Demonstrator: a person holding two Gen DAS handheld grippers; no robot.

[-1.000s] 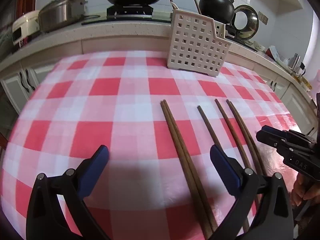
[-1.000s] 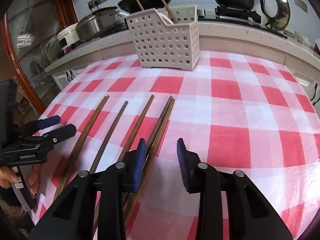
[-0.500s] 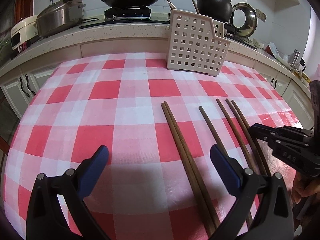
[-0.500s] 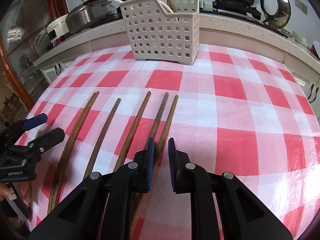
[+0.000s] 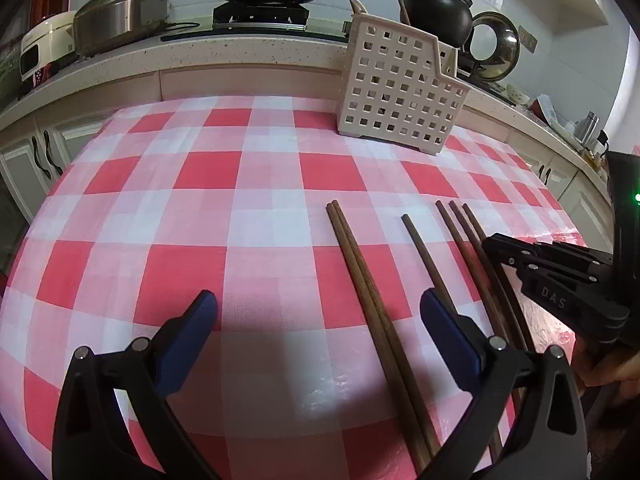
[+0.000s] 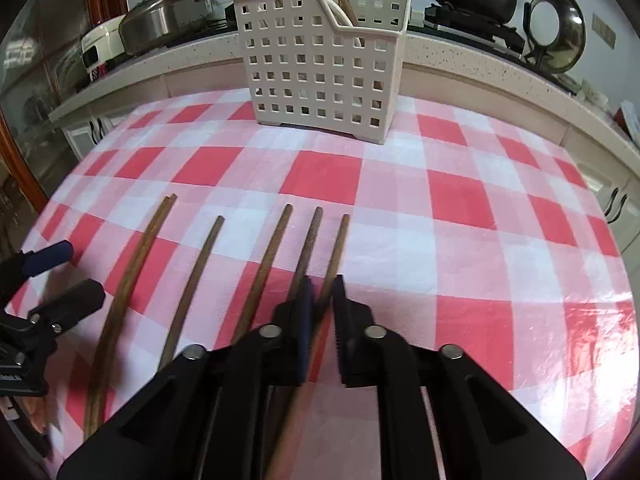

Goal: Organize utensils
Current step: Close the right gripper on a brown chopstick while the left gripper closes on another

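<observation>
Several brown wooden chopsticks lie side by side on the red-and-white checked tablecloth: a touching pair, a single one and three more to the right. My right gripper is low over the rightmost chopstick. Its jaws are closing, and the blue pads pinch that stick's near half. My left gripper hovers open above the cloth, left of the pair, with nothing between its fingers. A white perforated utensil caddy stands at the table's far side with two chopsticks leaning in it.
Behind the table runs a speckled counter with a wok, a steel pot, a black kettle and a round lid rack. White cabinet doors sit below it. The left gripper shows at the left edge of the right wrist view.
The right gripper's jaws went from a wide gap to pinching the rightmost chopstick, and it slid forward over the sticks. The left gripper stayed put and open.
</observation>
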